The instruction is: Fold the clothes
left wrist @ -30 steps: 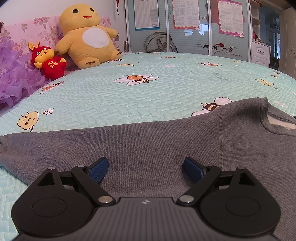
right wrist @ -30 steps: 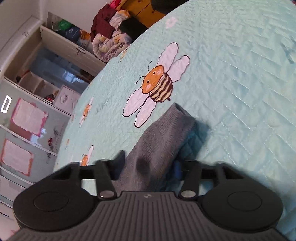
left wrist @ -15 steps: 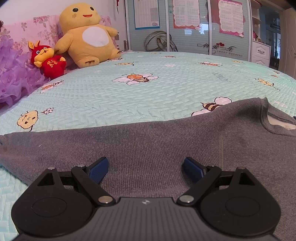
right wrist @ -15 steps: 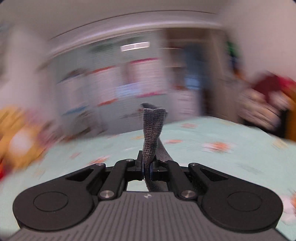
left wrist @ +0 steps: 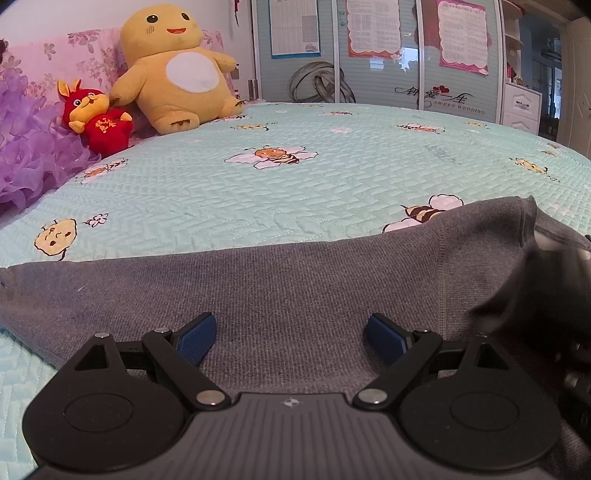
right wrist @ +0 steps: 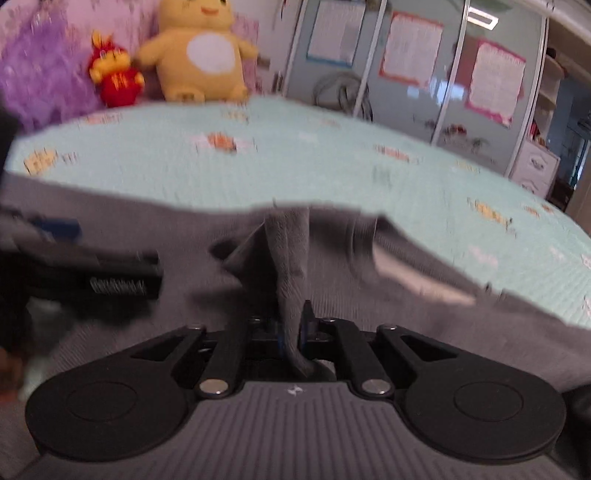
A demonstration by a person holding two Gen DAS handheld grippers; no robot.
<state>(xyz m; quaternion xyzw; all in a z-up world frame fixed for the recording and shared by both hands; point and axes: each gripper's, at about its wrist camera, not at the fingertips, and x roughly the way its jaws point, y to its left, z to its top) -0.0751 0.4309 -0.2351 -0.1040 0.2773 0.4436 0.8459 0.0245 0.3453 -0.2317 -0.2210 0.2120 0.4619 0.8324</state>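
I am looking into a bedroom of a private home. A wide bed (left wrist: pixel 295 192) fills most of my view, covered with a pale green quilted bedspread (left wrist: pixel 221 206) printed with cartoon bees. At its head, against a pink flowered headboard (left wrist: pixel 74 55), sit a big yellow plush toy (left wrist: pixel 177 70) and a small red plush rabbit (left wrist: pixel 98 118), beside a purple frilly cushion (left wrist: pixel 29 155). Behind the bed stands a wardrobe (left wrist: pixel 369 74) with sliding doors; printed sheets (left wrist: pixel 373 27) are stuck on them, and the words "Sweet Wedding" are on one door. A white drawer cabinet (left wrist: pixel 521 107) stands at the right. A grey sweater (left wrist: pixel 295 288) lies spread on the bed.
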